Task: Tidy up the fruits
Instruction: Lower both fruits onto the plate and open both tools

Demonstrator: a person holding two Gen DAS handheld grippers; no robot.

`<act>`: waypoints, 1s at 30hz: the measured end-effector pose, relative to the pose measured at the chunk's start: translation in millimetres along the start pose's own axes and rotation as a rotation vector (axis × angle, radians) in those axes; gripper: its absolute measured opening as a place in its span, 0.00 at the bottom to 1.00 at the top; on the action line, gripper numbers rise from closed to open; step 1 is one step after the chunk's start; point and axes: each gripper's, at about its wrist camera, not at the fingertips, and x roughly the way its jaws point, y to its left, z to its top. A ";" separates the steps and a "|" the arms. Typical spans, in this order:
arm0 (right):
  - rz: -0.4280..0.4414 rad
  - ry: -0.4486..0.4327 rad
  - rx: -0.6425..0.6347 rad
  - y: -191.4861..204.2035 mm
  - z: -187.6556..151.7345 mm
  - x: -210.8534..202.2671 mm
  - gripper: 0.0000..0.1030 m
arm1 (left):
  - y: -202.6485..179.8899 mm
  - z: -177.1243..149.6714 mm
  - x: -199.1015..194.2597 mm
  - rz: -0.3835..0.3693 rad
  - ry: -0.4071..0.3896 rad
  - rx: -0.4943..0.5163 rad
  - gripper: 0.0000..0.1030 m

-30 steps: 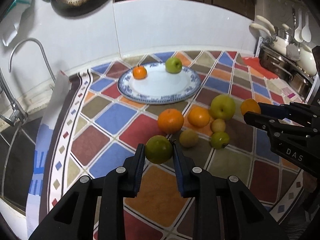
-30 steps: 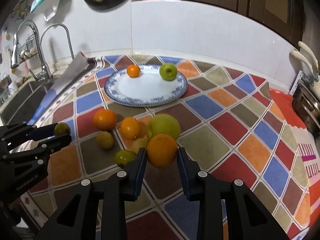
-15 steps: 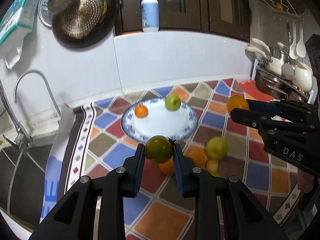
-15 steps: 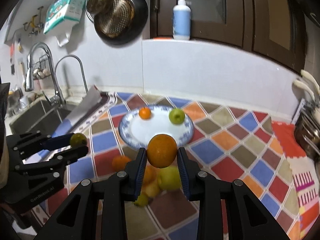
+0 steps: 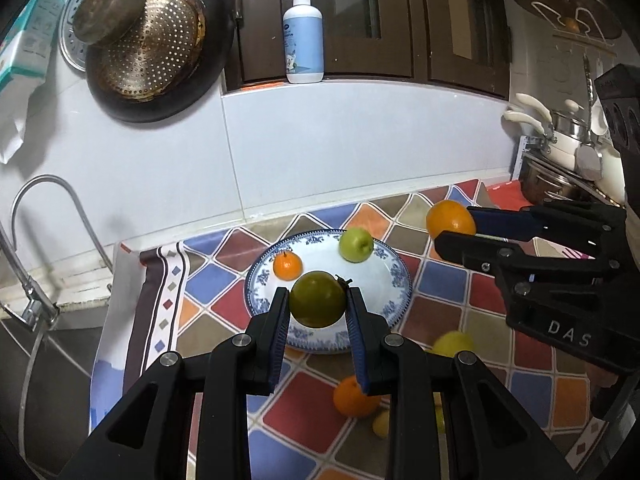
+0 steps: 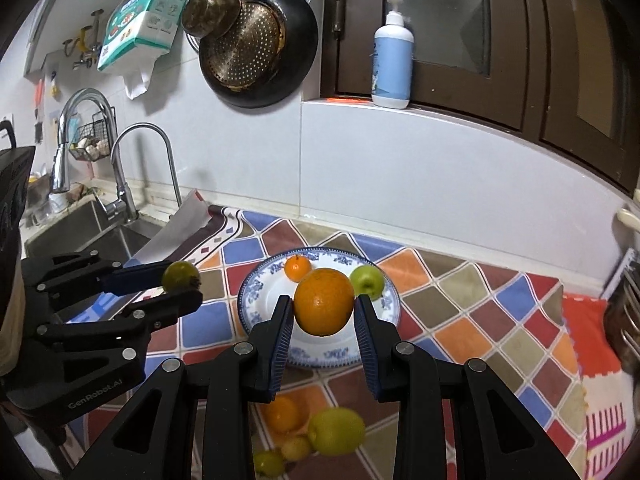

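Observation:
My left gripper [image 5: 318, 304] is shut on a dark green fruit [image 5: 318, 299], held in the air in front of the blue-patterned plate [image 5: 394, 280]. That same green fruit [image 6: 181, 275] and left gripper [image 6: 182, 286] show at the left of the right wrist view. My right gripper [image 6: 323, 307] is shut on a large orange [image 6: 324, 302], also lifted before the plate [image 6: 390, 304]; the orange [image 5: 450, 219] appears at the right in the left wrist view. On the plate lie a small mandarin [image 5: 287, 266] and a green apple [image 5: 356, 244].
Several loose fruits stay on the patterned cloth below the grippers: an orange [image 6: 282, 414], a yellow-green apple [image 6: 336, 430] and smaller ones. A sink with faucet [image 6: 120, 200] is at the left, a pot rack [image 5: 560, 168] at the right, a soap bottle [image 5: 303, 40] on the ledge.
Both grippers rose from the cloth with their fruits and tipped upward. The plate now sits right behind the held fruits, and the loose fruits dropped low in both views.

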 end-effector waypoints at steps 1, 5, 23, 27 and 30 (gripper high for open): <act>0.003 0.003 -0.004 -0.4 1.6 3.7 0.31 | 1.0 2.4 5.1 0.001 0.004 -0.002 0.28; 0.017 0.021 -0.020 -4.2 7.8 22.4 0.31 | 5.0 9.8 26.3 -0.002 0.020 -0.008 0.28; 0.107 0.203 -0.021 -30.2 11.6 136.3 0.31 | 21.7 11.9 127.4 -0.039 0.157 -0.015 0.28; 0.126 0.256 -0.022 -33.7 6.2 158.6 0.31 | 24.4 7.9 150.3 -0.054 0.200 -0.021 0.28; 0.133 0.277 -0.027 -35.7 5.2 169.6 0.31 | 25.4 5.8 163.6 -0.064 0.225 -0.021 0.28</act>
